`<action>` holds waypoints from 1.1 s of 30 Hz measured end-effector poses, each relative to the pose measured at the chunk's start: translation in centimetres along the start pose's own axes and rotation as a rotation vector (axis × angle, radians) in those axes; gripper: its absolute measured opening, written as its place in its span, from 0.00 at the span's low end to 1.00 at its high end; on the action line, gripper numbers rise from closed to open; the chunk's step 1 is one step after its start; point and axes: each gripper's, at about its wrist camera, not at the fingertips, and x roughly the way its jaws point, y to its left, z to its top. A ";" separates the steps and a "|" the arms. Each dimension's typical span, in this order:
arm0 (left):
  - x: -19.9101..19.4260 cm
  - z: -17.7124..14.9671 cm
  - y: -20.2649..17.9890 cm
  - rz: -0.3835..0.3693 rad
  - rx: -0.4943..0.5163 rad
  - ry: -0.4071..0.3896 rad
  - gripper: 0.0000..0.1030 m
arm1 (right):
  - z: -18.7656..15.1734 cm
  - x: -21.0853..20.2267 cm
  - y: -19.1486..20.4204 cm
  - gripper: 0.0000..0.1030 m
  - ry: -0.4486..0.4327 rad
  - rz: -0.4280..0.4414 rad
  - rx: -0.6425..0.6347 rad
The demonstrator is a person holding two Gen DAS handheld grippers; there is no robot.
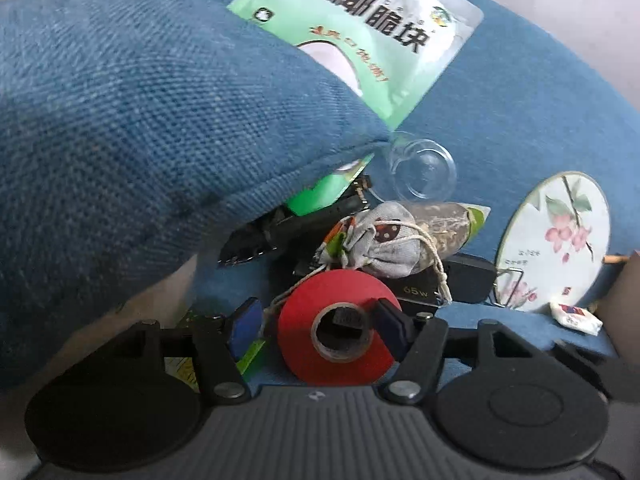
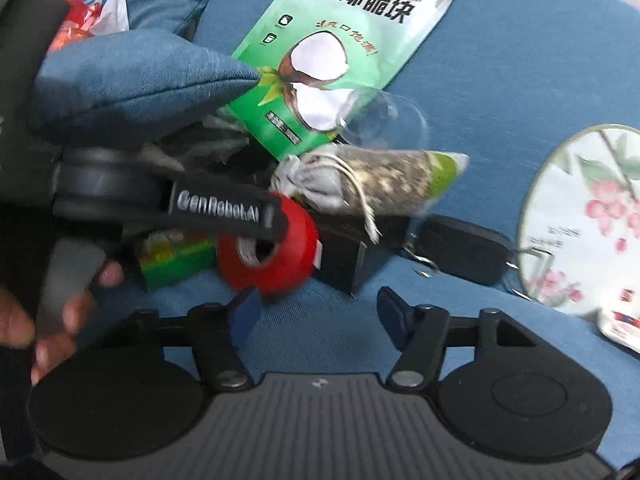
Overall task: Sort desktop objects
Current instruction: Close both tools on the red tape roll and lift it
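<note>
A red tape roll (image 1: 340,328) lies in a pile on the blue sofa seat. My left gripper (image 1: 320,320) stands open around it, its right finger (image 1: 390,322) against the roll's side, its left finger (image 1: 244,326) a little apart. In the right wrist view the left gripper (image 2: 276,220) reaches the same roll (image 2: 272,256) from the left. My right gripper (image 2: 316,312) is open and empty above bare blue fabric, just in front of the roll. Behind the roll lie a grey drawstring pouch (image 1: 380,244), a green snack packet (image 2: 404,184) and a black 65W charger (image 1: 416,288).
A big green coconut snack bag (image 2: 352,36) and a clear plastic cup (image 1: 424,168) lie further back. A blue cushion (image 1: 140,120) overhangs the left. A floral round fan (image 2: 588,216), a black car key (image 2: 464,248), a green box (image 2: 176,260) and a small white sachet (image 1: 576,316) lie around.
</note>
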 end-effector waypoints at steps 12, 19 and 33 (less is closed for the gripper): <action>-1.7 -0.5 -0.4 -0.041 0.069 0.031 0.26 | 0.9 0.9 0.4 0.15 0.009 -0.028 0.044; -3.7 -1.9 -3.7 -0.106 0.074 0.064 0.26 | -0.5 -2.1 -1.8 0.11 0.048 -0.093 0.097; -5.4 -8.6 -17.0 -0.472 0.142 0.278 0.26 | -9.0 -19.1 -8.4 0.11 0.082 -0.340 0.208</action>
